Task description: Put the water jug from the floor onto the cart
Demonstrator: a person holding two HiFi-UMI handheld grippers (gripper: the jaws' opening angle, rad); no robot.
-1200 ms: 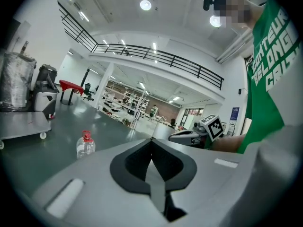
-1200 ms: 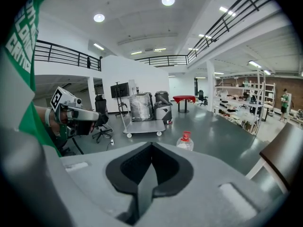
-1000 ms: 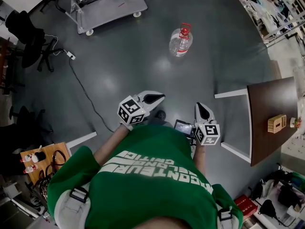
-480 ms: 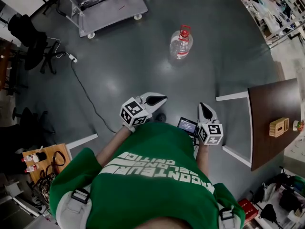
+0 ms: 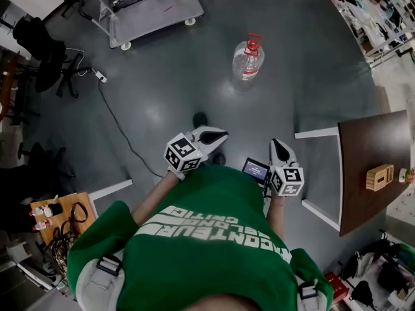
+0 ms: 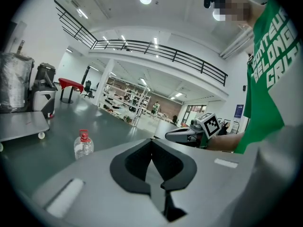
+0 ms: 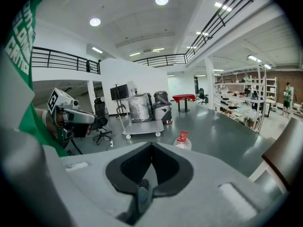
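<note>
The left gripper [image 5: 217,135] is held in front of the green shirt [image 5: 207,251], with its jaws pressed together and nothing between them. The right gripper [image 5: 278,148] is carried beside it, a gap being kept between the two. Its jaws are likewise pressed together on nothing. Both are pointed forward and somewhat downward over the floor [image 5: 162,89].

The jug [image 5: 247,58] is touched by neither gripper. It is stood upright on the floor, well ahead of both, and in the head view it is placed between their two lines. In the left gripper view it is seen to the left of the jaws. In the right gripper view it is seen just above the jaw tips, slightly to the right. It is clear, with a red cap and handle.

The cart [image 5: 152,11] is parked farther off, beyond the jug and to its left, well apart from it. A cable [image 5: 117,125] is laid across the floor at the left. At the right a brown tabletop [image 5: 363,148] is seen, with a wooden block [image 5: 379,177] on it.
</note>
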